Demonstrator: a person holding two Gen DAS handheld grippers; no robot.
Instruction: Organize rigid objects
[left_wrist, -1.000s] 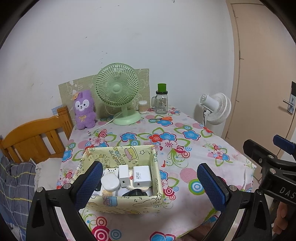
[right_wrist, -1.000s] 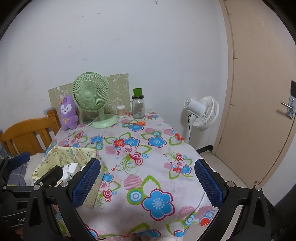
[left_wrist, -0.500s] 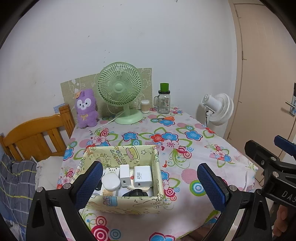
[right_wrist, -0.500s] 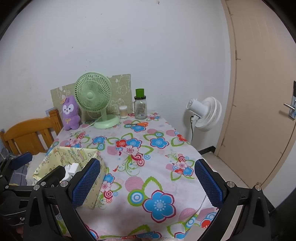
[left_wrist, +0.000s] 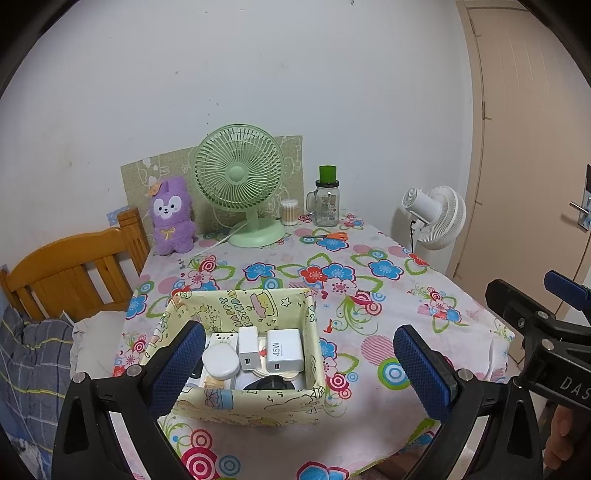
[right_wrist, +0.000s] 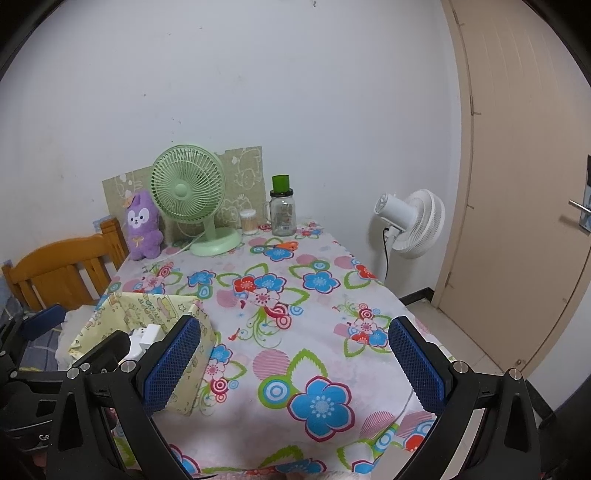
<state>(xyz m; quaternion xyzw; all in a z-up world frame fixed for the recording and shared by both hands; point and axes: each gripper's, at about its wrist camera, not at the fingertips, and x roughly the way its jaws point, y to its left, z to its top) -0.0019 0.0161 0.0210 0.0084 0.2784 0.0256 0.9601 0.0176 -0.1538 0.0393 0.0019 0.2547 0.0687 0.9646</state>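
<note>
The right gripper (right_wrist: 295, 365) hangs wide open and empty above the floral tablecloth (right_wrist: 258, 295), the yellow box (right_wrist: 147, 314) to its left.

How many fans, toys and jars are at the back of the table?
Fans: 1, the green fan
Toys: 1, the purple plush bunny
Jars: 2, the glass jar with green lid and the small cotton swab jar
Total: 4

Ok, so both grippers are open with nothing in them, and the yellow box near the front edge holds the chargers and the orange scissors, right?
Not quite. The scissors lie on the tablecloth at the back, near the glass jar, as the left wrist view shows. The box holds the chargers; left gripper and right gripper are open with nothing in them.
</note>
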